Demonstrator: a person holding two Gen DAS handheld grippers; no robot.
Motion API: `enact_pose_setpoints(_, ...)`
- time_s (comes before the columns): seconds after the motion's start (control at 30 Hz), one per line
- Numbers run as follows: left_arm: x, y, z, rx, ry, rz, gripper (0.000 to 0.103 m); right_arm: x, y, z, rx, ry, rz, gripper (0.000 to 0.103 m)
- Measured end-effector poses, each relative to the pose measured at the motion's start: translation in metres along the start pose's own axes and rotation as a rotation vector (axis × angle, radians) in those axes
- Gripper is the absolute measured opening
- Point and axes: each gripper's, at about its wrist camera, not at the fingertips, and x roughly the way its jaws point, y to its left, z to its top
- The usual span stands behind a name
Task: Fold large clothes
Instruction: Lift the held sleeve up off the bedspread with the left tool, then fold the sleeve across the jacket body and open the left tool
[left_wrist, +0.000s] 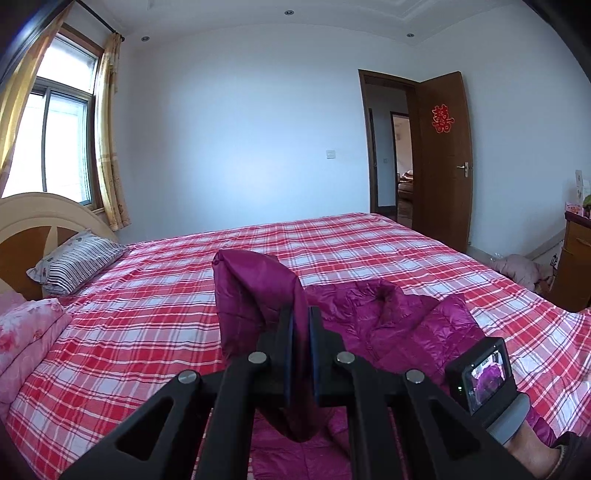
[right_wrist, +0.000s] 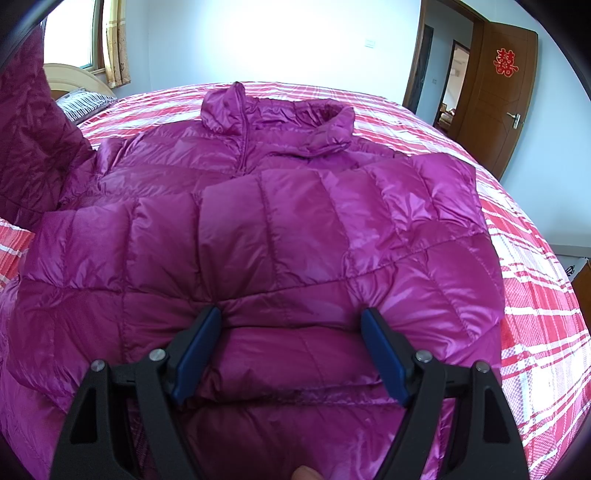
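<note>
A shiny magenta quilted down jacket (right_wrist: 295, 229) lies on the bed, collar at the far side, one sleeve folded across its front. My left gripper (left_wrist: 301, 314) is shut on a fold of the jacket (left_wrist: 255, 291) and holds it lifted above the bed; that raised part shows at the left of the right wrist view (right_wrist: 33, 140). My right gripper (right_wrist: 291, 317) is open, its blue pads (right_wrist: 199, 350) spread wide and pressed against the jacket's near hem. In the left wrist view the right gripper's camera body (left_wrist: 480, 373) shows at the right.
The bed has a red-and-white plaid sheet (left_wrist: 166, 295). A striped pillow (left_wrist: 74, 260) and a pink floral pillow (left_wrist: 26, 332) lie by the headboard. A brown door (left_wrist: 441, 158) stands open on the far wall. A wooden cabinet (left_wrist: 576, 258) stands at the right.
</note>
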Motion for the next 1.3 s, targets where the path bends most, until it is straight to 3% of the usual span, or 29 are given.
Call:
enact_pose_setpoints(0.33,0.027,-0.031,-0.016,0.041,0.058,-0.039,0.007,0.000,0.000,0.000,0.000,0.000,0.000,0.081)
enact_pose_setpoints(0.97,0.069,-0.055,-0.042,0.058,0.152,-0.072,0.007,0.000,-0.001,0.000,0.002,0.000,0.001,0.083)
enact_pose_setpoints(1.07,0.075,-0.058,-0.047,0.062,0.168,-0.075,0.007,-0.002,-0.006,0.001,0.021,0.004,0.036,0.084)
enact_pose_setpoints(1.13,0.079,-0.061,-0.051,0.066,0.177,-0.079,0.007,-0.009,-0.016,0.002,0.050,-0.011,0.069,0.086)
enact_pose_setpoints(1.2,0.083,-0.065,-0.055,0.070,0.186,-0.087,0.007,-0.020,-0.024,0.002,0.074,-0.045,0.053,0.091)
enact_pose_setpoints(1.3,0.088,-0.071,-0.059,0.076,0.196,-0.097,0.007,-0.041,-0.040,0.003,0.113,-0.092,0.054,0.092)
